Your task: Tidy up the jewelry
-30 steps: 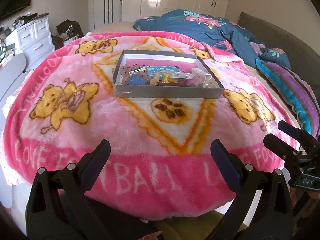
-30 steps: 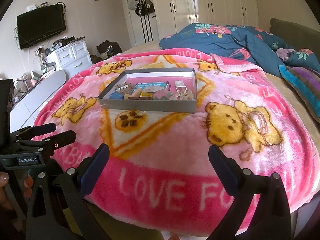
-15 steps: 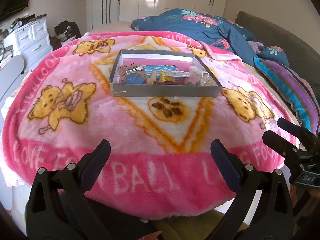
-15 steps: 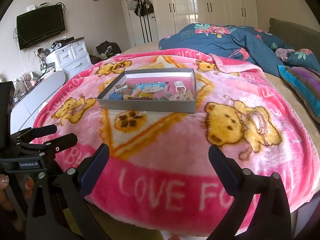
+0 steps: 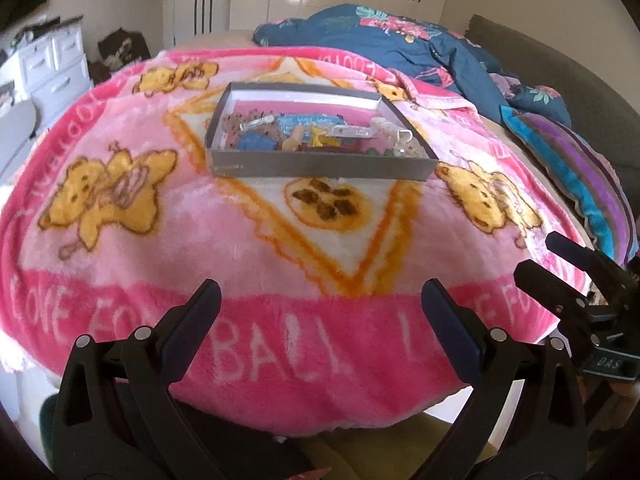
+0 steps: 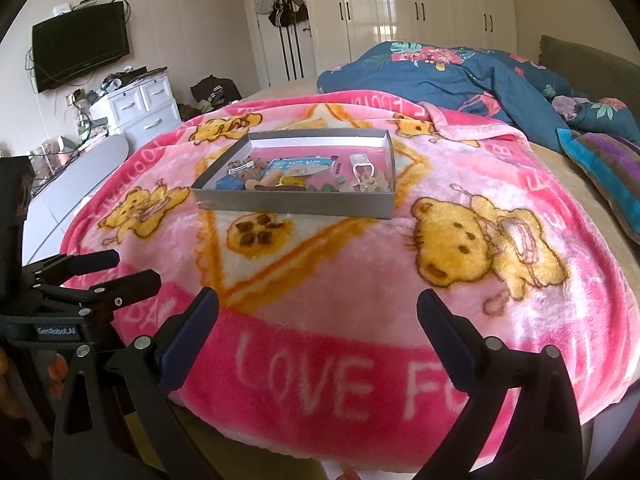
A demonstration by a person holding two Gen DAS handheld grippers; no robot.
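Left wrist view: left gripper [image 5: 320,304] wide, empty, at the bed's near edge, grey jewelry tray [image 5: 320,168] mid-blanket [image 5: 200,240]; right wrist view: right gripper [image 6: 318,312] wide, empty, same tray [image 6: 296,202] well ahead.

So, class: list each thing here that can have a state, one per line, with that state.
left gripper: open, empty
right gripper: open, empty
grey tray: uncovered, jewelry jumbled inside
pink blanket: spread flat under the tray
wardrobe doors: shut
TV: off
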